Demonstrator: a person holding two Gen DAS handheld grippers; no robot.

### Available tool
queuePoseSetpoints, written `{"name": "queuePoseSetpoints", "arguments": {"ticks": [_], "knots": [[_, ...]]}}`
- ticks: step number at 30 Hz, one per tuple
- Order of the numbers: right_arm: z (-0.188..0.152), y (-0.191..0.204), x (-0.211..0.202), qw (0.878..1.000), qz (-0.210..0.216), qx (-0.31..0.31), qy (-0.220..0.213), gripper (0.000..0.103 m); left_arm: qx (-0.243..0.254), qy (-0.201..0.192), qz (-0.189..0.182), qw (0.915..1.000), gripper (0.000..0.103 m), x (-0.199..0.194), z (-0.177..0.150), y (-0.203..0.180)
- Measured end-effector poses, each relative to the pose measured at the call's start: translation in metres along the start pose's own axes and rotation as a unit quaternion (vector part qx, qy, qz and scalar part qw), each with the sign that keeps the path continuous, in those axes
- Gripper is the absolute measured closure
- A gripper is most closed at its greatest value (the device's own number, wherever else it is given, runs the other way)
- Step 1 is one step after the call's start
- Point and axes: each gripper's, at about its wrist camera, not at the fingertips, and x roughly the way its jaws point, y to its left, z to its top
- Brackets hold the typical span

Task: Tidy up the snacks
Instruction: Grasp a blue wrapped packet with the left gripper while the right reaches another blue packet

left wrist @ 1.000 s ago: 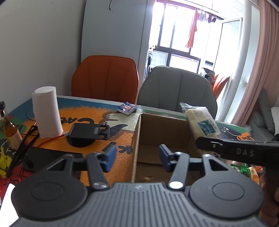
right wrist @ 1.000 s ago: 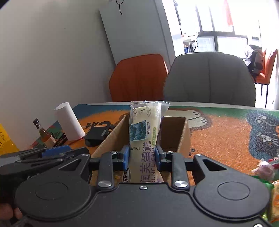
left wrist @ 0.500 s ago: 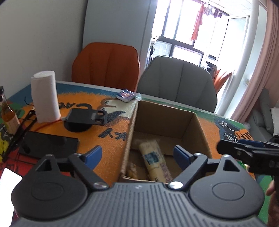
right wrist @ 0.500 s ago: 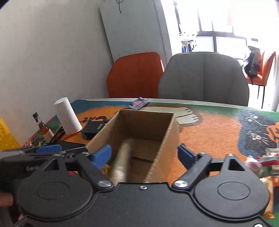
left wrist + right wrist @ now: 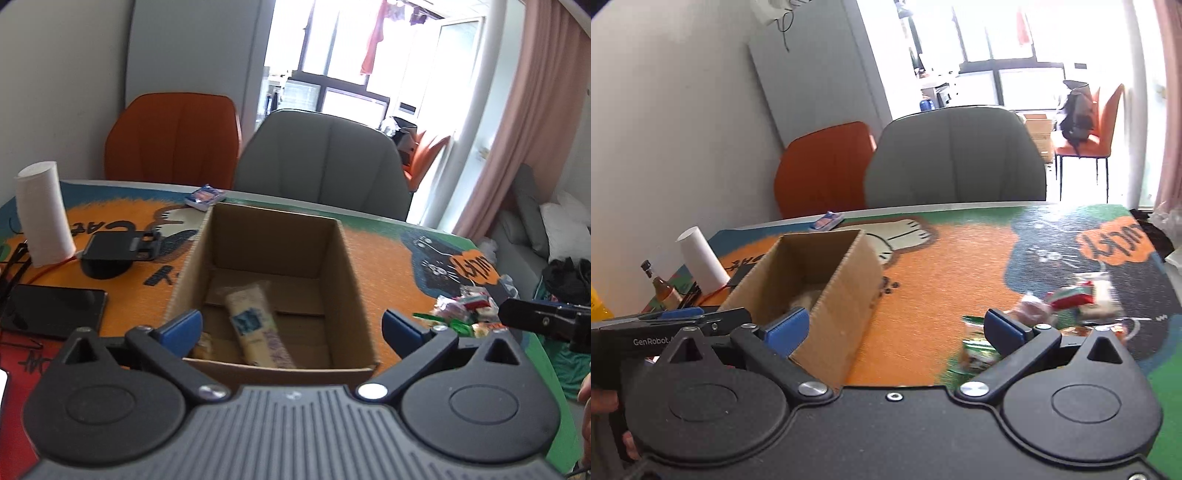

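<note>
An open cardboard box (image 5: 354,266) stands on the table; it also shows in the right wrist view (image 5: 846,291). A long pale snack pack (image 5: 258,328) lies on its floor beside a smaller snack (image 5: 203,347). My left gripper (image 5: 291,328) is open and empty, hovering over the box's near edge. My right gripper (image 5: 894,328) is open and empty, right of the box, above the table. A pile of loose snack packs (image 5: 1067,302) lies on the mat to the right; it also shows in the left wrist view (image 5: 465,310).
A paper roll (image 5: 42,214), a black stand (image 5: 118,251) and a phone (image 5: 51,310) lie left of the box. A small blue packet (image 5: 205,195) sits behind it. A bottle (image 5: 661,288) stands at the far left. Orange (image 5: 173,140) and grey (image 5: 325,162) chairs stand behind the table.
My right gripper opened and dropped the long snack pack into the box, then swung right toward the snack pile. My left gripper opened wider and rose over the box.
</note>
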Motion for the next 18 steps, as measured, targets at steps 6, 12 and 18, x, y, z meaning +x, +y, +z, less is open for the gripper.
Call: {"name": "queuePoseSetpoints", "arguments": {"ticks": [6,12,18], "knots": [[-0.009,-0.024,-0.017,1.0,-0.008,0.018,-0.001,0.0,0.01,0.005,-0.022,0.9997,0.0,-0.003,-0.009,-0.023],[-0.019,-0.046,-0.032,0.999,-0.016,0.028,0.001,0.0,0.012,0.007,-0.053,0.9985,0.0,-0.004,-0.018,-0.043],[-0.033,-0.07,-0.045,0.999,-0.028,0.042,0.003,0.0,0.026,0.021,-0.074,0.9967,0.0,0.003,-0.028,-0.071]]}}
